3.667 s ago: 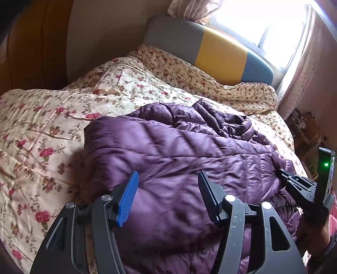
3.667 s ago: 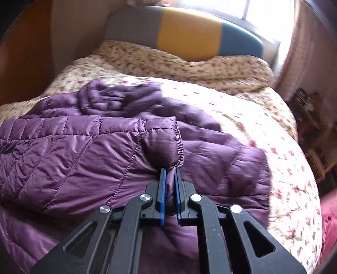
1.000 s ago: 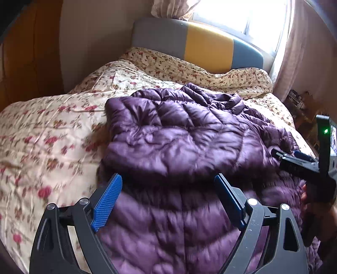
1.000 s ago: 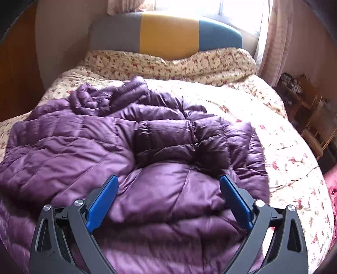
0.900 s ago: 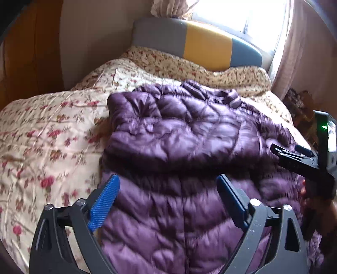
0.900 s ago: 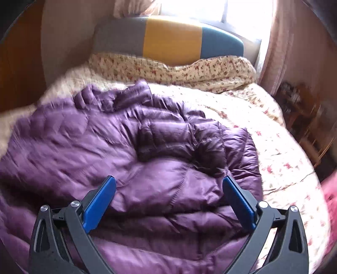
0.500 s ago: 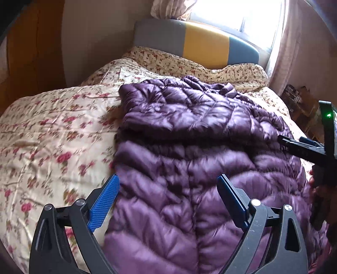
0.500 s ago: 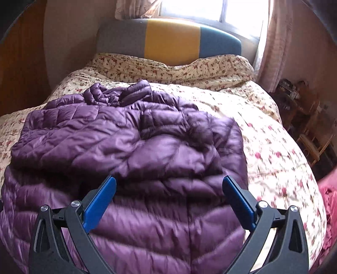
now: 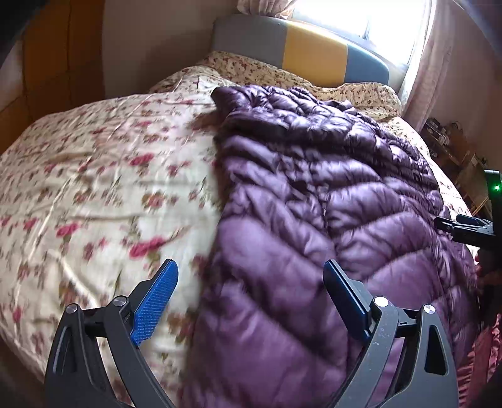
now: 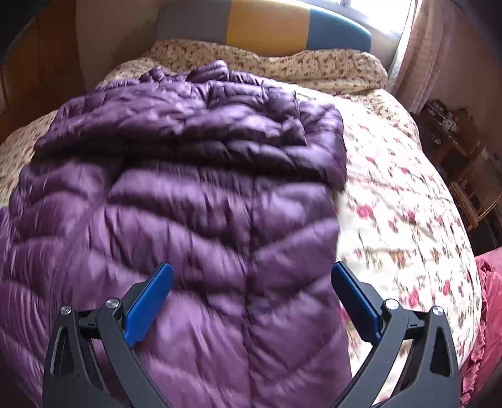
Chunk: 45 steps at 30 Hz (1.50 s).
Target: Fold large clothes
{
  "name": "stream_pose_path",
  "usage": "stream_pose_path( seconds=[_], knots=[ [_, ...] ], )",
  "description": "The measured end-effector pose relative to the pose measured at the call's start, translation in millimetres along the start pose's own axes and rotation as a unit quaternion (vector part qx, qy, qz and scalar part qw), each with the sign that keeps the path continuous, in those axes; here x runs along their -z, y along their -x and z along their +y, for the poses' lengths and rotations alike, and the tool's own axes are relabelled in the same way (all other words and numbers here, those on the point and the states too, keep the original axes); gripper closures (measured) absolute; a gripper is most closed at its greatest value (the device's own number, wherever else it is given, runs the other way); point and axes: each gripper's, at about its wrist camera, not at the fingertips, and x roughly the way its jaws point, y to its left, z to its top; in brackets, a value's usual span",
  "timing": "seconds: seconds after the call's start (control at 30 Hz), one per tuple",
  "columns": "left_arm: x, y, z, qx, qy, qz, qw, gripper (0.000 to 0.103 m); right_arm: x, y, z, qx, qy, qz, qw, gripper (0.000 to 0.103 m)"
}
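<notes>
A large purple quilted down jacket [image 9: 313,201] lies on the flowered bed, with its sleeves folded across the upper body; it also shows in the right wrist view [image 10: 188,188]. My left gripper [image 9: 251,288] is open and empty, above the jacket's lower left edge. My right gripper [image 10: 251,288] is open and empty, above the jacket's lower right part. The right gripper also shows at the right edge of the left wrist view [image 9: 464,229].
A cream quilt with red flowers [image 9: 94,188] covers the bed. A grey, yellow and blue headboard [image 10: 266,25] stands at the far end under a bright window. Wooden furniture [image 10: 464,157] stands to the right, and red cloth [image 10: 483,314] lies by the bed's near right corner.
The right gripper let go of the sleeve cuff it held 3.7 s ago. Both grippers have since pulled back toward the jacket's hem, with more of the lower body in view.
</notes>
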Motion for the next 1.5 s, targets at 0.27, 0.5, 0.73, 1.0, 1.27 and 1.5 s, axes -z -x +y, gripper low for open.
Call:
stream_pose_path(
  seconds=[0.27, 0.5, 0.73, 1.0, 1.27, 1.5],
  knots=[
    [45, 27, 13, 0.015, 0.007, 0.013, 0.9998, 0.023, 59, 27, -17, -0.026, 0.013, 0.037, 0.999, 0.005],
    [64, 44, 9, 0.029, 0.011, 0.022, 0.9993, 0.038, 99, 53, -23, -0.074, 0.006, 0.063, 0.995, 0.028],
    [71, 52, -1, 0.042, -0.015, 0.019, 0.9988, 0.08, 107, 64, -15, -0.11, 0.03, 0.07, 0.991, 0.074],
    [56, 73, -8, 0.059, -0.027, 0.0, 0.9979, 0.093, 90, 85, 0, -0.106, 0.083, 0.048, 0.99, 0.091],
    [14, 88, -18, 0.084, -0.035, -0.034, 0.9952, 0.095, 50, 114, 12, -0.106, 0.12, 0.013, 0.987, 0.092],
    [-21, 84, -27, 0.097, -0.048, -0.052, 0.9928, 0.095, 14, 120, 17, -0.112, 0.121, -0.018, 0.986, 0.092]
  ],
)
